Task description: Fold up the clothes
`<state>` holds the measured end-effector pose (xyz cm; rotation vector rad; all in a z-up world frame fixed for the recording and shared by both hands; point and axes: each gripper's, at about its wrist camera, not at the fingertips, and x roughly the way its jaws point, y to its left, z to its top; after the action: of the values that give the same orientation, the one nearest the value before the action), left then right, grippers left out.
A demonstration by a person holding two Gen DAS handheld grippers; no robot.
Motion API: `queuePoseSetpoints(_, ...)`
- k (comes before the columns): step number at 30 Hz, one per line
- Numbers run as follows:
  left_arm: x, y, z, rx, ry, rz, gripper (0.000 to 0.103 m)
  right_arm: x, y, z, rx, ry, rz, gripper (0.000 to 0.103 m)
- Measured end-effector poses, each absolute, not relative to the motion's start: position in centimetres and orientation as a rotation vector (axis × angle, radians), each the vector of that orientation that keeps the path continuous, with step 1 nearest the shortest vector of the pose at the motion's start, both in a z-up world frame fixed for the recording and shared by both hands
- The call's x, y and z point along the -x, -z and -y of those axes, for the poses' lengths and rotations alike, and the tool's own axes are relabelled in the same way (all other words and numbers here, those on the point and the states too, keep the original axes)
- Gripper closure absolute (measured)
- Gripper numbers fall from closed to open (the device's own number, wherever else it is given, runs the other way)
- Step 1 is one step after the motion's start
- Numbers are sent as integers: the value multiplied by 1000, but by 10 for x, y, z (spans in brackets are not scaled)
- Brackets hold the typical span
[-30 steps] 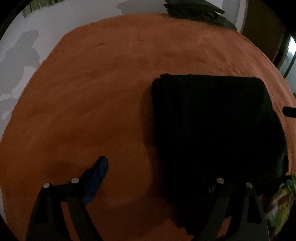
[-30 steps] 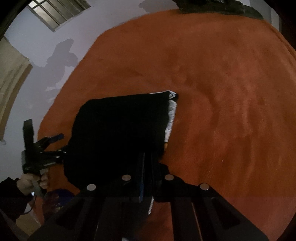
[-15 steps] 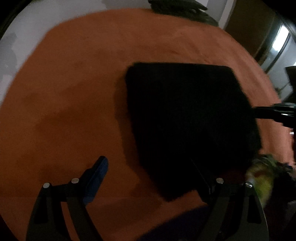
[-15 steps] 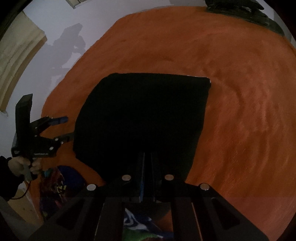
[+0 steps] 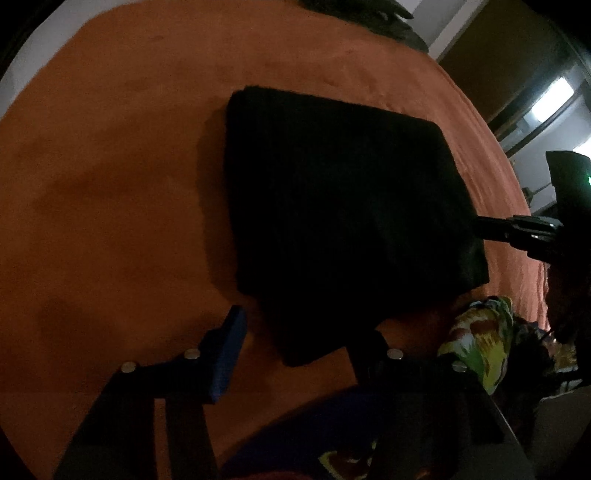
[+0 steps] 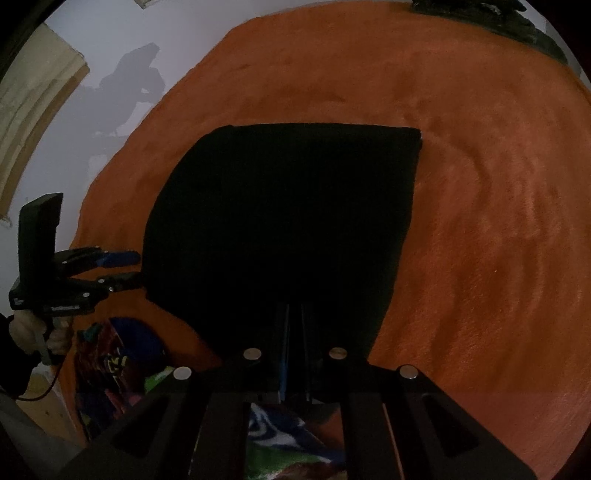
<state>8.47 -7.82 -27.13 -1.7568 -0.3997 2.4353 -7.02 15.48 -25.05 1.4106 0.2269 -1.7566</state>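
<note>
1. The folded black garment (image 5: 343,218) lies flat on the orange bedcover (image 5: 110,184); in the left wrist view its near corner, at about 6 o'clock of the fold, sits between the left gripper's (image 5: 306,343) jaws.
2. Those jaws have just been closing, yet stand apart, the pads not visibly pressing the cloth.
3. The right gripper (image 6: 293,314) has its jaws together, clamped on the garment's near edge at 6 o'clock in its own view.
4. Bare bedcover stretches wide toward 9 and 12 o'clock from the left gripper.
5. Patterned clothes (image 5: 484,343) crowd its 3 to 4 o'clock; a dark heap (image 6: 491,18) lies far off at 1 o'clock of the right view.
</note>
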Motion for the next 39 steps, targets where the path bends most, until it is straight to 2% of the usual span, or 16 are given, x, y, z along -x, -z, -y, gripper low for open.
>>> queuePoseSetpoints(1,-85,272,78,1762,-2435,405,52,71,251,-157,-1412,1756,-226,98)
queuePoseSetpoints(2,-86,274,77,1776,-2432,401,64,72,252,-159,-1416,1756,-226,98)
queuePoseSetpoints(3,-87,278,76,1806,-2423,391,82,73,253,-159,-1420,1757,-227,98)
queuePoseSetpoints(4,-88,281,77,1830,-2408,399,89,74,254,-160,-1425,1758,-228,98)
queuePoseSetpoints(6,-92,282,80,1819,-2407,448,95,78,256,-160,-1430,1762,-234,98)
queuePoseSetpoints(12,-103,272,83,1768,-2399,458,97,86,262,-169,-1460,1769,-205,98)
queuePoseSetpoints(17,-109,278,89,1775,-2369,541,97,85,260,-171,-1465,1770,-208,98)
queuePoseSetpoints(26,-94,283,89,1782,-2329,562,95,90,261,-174,-1487,1764,-188,98)
queuePoseSetpoints(30,-87,285,85,1802,-2316,583,72,87,260,-188,-1507,1774,-145,98)
queuePoseSetpoints(32,-84,283,81,1781,-2325,576,66,86,263,-199,-1538,1777,-101,96)
queuePoseSetpoints(34,-81,281,81,1763,-2314,596,59,85,268,-212,-1573,1766,-36,91)
queuePoseSetpoints(36,-78,282,86,1753,-2280,694,51,82,276,-222,-1606,1774,-11,75)
queuePoseSetpoints(39,-75,285,95,1733,-2240,826,51,72,286,-224,-1640,1722,6,59)
